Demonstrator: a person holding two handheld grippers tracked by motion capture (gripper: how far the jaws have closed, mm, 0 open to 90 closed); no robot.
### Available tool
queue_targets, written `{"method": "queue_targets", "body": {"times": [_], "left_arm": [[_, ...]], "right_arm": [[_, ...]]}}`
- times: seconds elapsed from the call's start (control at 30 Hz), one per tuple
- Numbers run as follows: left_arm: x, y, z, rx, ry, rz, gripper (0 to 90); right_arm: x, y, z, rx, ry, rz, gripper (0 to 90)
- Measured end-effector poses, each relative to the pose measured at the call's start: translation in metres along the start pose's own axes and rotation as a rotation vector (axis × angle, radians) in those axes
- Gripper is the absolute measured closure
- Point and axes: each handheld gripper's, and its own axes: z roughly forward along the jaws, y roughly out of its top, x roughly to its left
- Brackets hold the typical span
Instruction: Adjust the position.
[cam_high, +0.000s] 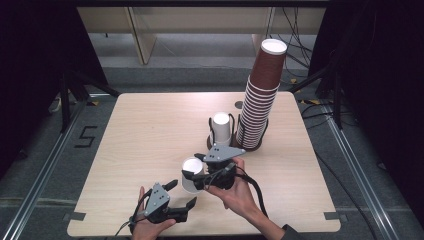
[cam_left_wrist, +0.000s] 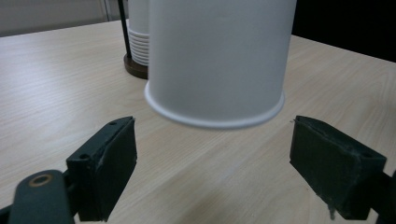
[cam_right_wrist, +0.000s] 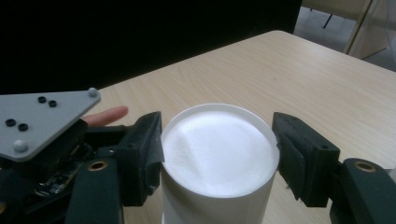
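White cup (cam_high: 190, 173) clamped upside down, table edge (cam_high: 200, 234) near.

overhead view, two close views, shared cup (cam_high: 191, 172)

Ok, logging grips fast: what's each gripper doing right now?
Left gripper: open, holding nothing.
Right gripper: shut on the upside-down white cup.

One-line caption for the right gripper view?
Right claw clamps an upside-down white paper cup above the wooden table.
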Motion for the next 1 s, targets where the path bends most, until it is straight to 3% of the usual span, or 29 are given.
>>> {"method": "queue_targets", "body": {"times": [0.37, 0.53, 0.7, 0.83, 0.87, 0.93, 1.0], "left_arm": [[-0.007, 0.0, 0.01, -0.02, 0.001, 0.009, 13.6], [-0.008, 0.0, 0.012, -0.036, -0.01, -0.006, 12.8], [-0.008, 0.001, 0.013, -0.068, -0.027, -0.028, 13.8], [-0.01, 0.002, 0.011, -0.063, -0.014, -0.018, 13.9], [-0.01, 0.002, 0.011, -0.067, -0.011, -0.014, 13.8], [-0.009, 0.003, 0.011, -0.077, -0.025, -0.013, 14.7], [-0.009, 0.004, 0.009, -0.048, -0.01, 0.019, 17.4]], "right_arm": [[0.007, -0.002, 0.002, 0.013, 0.048, 0.015, 36.6], [0.007, -0.002, 0.001, 0.007, 0.056, 0.012, 36.6], [0.009, -0.004, 0.001, 0.015, 0.088, 0.047, 36.6], [0.008, -0.005, 0.001, 0.009, 0.111, 0.056, 36.6], [0.008, -0.006, -0.001, 0.017, 0.097, 0.063, 36.6], [0.007, -0.007, -0.001, 0.004, 0.112, 0.065, 36.5], [0.006, -0.006, -0.003, 0.012, 0.102, 0.068, 36.3]]}}
